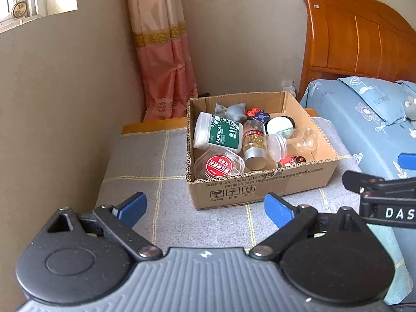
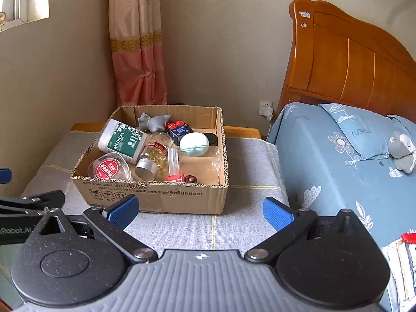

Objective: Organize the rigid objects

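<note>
An open cardboard box sits on a grey checked cloth. It holds a green "MEDICAL" bottle, a pill bottle with a silver cap, a clear round tub with a red label, a clear jar with a white lid, a white round case, a grey toy and a dark cube. My left gripper and right gripper are both open and empty, in front of the box.
A bed with blue flowered bedding and a wooden headboard stands to the right. A wall bounds the left. A pink curtain hangs behind the box. A wall socket is beside the bed.
</note>
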Motion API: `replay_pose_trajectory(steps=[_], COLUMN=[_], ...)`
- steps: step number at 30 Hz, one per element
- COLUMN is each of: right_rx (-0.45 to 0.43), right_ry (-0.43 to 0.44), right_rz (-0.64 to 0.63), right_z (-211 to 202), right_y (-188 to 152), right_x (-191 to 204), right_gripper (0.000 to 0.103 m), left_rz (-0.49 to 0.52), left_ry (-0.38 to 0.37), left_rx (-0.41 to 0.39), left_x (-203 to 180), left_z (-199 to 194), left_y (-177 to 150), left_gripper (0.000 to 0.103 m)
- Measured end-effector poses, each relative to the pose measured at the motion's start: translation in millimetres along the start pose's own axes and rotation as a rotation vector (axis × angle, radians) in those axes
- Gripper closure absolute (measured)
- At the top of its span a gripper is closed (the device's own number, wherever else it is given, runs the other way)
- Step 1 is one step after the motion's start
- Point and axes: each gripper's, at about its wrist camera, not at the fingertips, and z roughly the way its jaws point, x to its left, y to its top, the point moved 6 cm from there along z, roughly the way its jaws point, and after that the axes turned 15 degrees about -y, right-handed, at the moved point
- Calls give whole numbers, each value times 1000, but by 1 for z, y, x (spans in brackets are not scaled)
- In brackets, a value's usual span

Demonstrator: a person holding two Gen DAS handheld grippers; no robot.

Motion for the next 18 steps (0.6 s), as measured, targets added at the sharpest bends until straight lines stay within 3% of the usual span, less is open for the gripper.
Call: replay_pose_trajectory(steps=[18], right_rx=[18], right_ry=[3], right_rz=[-12], right_z=[2], right_y=[-5], right_x=[6], right_gripper=[0], left_rz=[5], left_ry=[34], left_rx=[0], left_x=[0], left_z=[-2], left_y=[0], left_gripper=[6])
